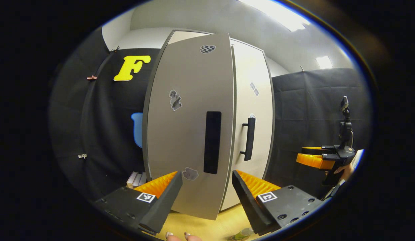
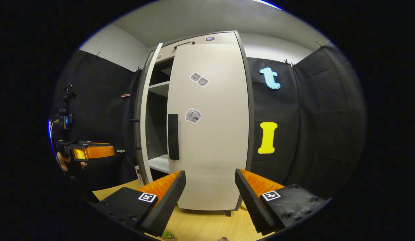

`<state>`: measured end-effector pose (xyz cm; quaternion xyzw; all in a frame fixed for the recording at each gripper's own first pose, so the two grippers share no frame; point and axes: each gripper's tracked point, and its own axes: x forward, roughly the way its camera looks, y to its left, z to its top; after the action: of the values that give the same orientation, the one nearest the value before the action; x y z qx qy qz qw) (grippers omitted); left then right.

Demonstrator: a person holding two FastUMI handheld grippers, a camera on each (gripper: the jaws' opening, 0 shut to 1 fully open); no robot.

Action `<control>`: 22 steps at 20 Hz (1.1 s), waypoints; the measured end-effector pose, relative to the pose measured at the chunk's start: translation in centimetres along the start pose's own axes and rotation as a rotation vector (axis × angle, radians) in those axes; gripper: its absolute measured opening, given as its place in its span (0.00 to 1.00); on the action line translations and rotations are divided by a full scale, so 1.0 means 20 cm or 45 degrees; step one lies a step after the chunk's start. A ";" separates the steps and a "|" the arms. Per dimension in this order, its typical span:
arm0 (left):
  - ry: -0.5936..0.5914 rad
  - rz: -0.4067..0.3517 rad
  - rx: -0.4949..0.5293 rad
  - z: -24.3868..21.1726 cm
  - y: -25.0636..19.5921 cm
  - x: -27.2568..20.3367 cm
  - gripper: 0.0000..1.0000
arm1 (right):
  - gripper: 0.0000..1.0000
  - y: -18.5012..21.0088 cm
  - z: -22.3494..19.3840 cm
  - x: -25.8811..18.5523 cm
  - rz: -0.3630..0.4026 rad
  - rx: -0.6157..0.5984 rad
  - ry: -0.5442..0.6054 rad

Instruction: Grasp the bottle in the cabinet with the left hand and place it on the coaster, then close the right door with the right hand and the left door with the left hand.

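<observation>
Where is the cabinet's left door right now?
In the left gripper view, the left door stands ajar, centre frame, just beyond the left gripper.

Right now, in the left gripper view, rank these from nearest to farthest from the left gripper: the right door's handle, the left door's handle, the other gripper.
1. left door's handle, straight ahead between the fingers.
2. right door's handle, just behind, slightly right.
3. other gripper, far right edge.
</observation>
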<state>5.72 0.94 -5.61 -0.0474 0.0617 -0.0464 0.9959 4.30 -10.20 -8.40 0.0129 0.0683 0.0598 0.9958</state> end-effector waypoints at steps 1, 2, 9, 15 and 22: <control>-0.001 -0.009 -0.006 0.00 -0.01 0.00 0.95 | 0.98 0.00 0.00 0.01 0.000 0.001 -0.001; -0.008 -0.008 -0.006 0.01 -0.01 0.00 0.95 | 0.98 0.00 0.00 0.02 -0.005 0.003 0.005; -0.020 0.048 0.014 0.06 0.02 0.02 0.95 | 0.98 0.02 0.02 0.07 0.002 -0.094 -0.041; -0.039 0.036 0.022 0.08 -0.01 0.01 0.95 | 0.98 0.03 0.07 0.05 -0.010 -0.060 -0.082; -0.031 0.060 0.004 0.06 0.00 0.01 0.95 | 0.98 0.02 0.08 0.05 -0.038 -0.048 -0.084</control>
<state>6.02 1.09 -4.42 -0.0451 0.0507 -0.0226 0.9974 5.51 -9.76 -6.98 -0.0048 0.0345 0.0458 0.9983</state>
